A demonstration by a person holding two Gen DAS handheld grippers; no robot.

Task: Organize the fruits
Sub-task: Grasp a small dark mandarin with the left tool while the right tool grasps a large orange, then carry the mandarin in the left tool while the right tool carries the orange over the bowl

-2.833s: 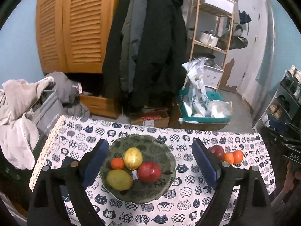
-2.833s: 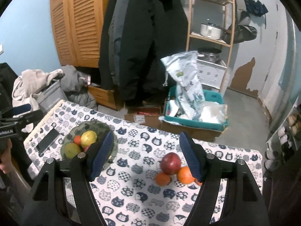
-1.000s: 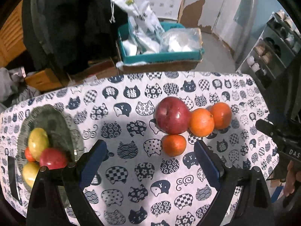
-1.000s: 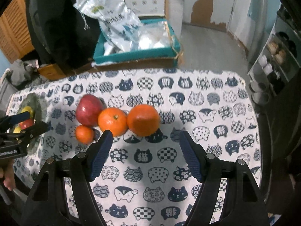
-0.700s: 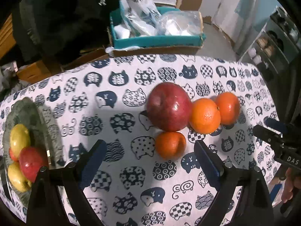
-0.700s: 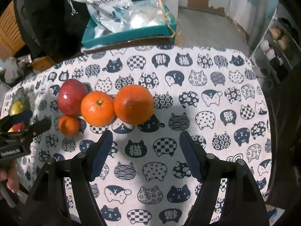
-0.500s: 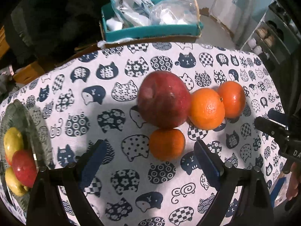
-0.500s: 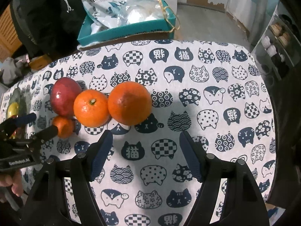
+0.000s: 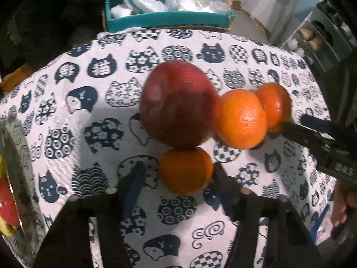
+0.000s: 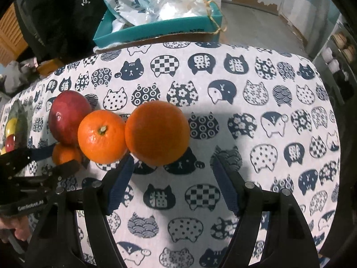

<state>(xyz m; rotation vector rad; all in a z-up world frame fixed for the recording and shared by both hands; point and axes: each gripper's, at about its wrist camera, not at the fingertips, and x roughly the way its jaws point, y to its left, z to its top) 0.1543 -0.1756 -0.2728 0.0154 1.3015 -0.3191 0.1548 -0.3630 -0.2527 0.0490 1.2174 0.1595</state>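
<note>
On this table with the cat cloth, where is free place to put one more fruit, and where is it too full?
Free: the tablecloth right of the big orange, toward the shelf side, and the strip between the red apple and the green plate. Crowded: the cluster of apple, middle orange, big orange and small orange, all touching.

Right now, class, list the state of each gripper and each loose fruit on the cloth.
left gripper: jaws just closing, shut on small orange
right gripper: open, empty, behind large orange
small orange: gripped, on the cloth
apple: loose, against small orange
middle orange: loose, stem up
large orange: loose, ungripped
</note>
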